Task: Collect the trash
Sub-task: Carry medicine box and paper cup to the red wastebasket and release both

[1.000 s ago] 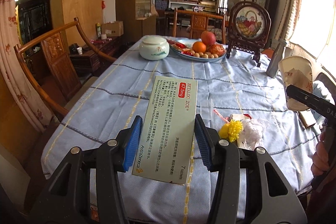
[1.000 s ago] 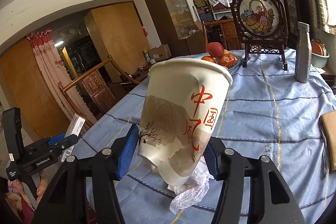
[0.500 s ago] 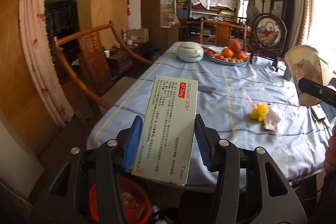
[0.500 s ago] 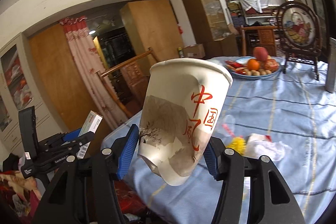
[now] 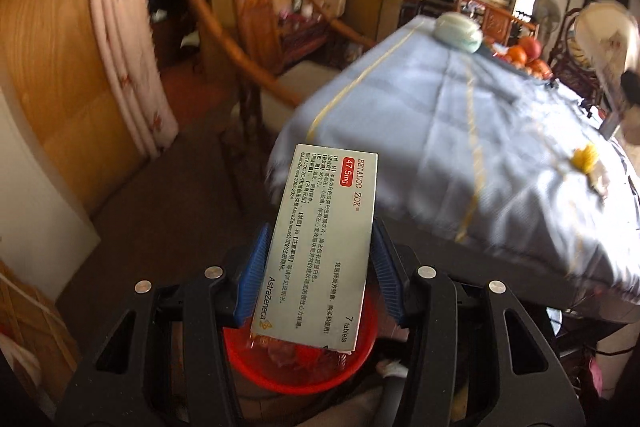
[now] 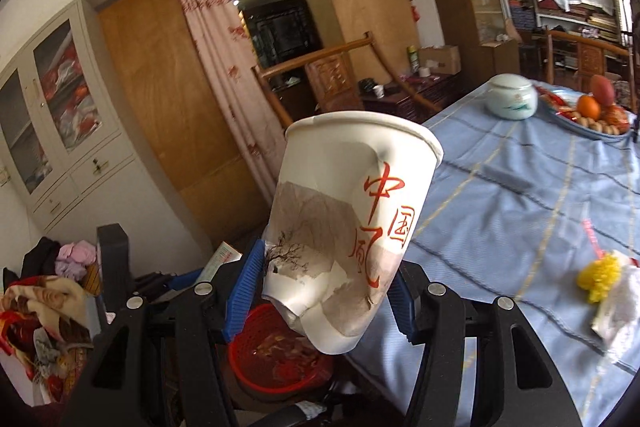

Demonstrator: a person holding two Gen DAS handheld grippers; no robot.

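Clamped between the blue pads of the left gripper (image 5: 320,273), a medicine box (image 5: 320,251) is now held over a red basket (image 5: 300,367) on the floor, whereas a second earlier it was held above the table (image 5: 460,147). Gripped by the right gripper (image 6: 320,303), a crushed paper cup (image 6: 344,223) is likewise seen off the table's edge. Only the right wrist view takes in a grey cabinet (image 6: 60,131) and heaped cloths (image 6: 44,303).
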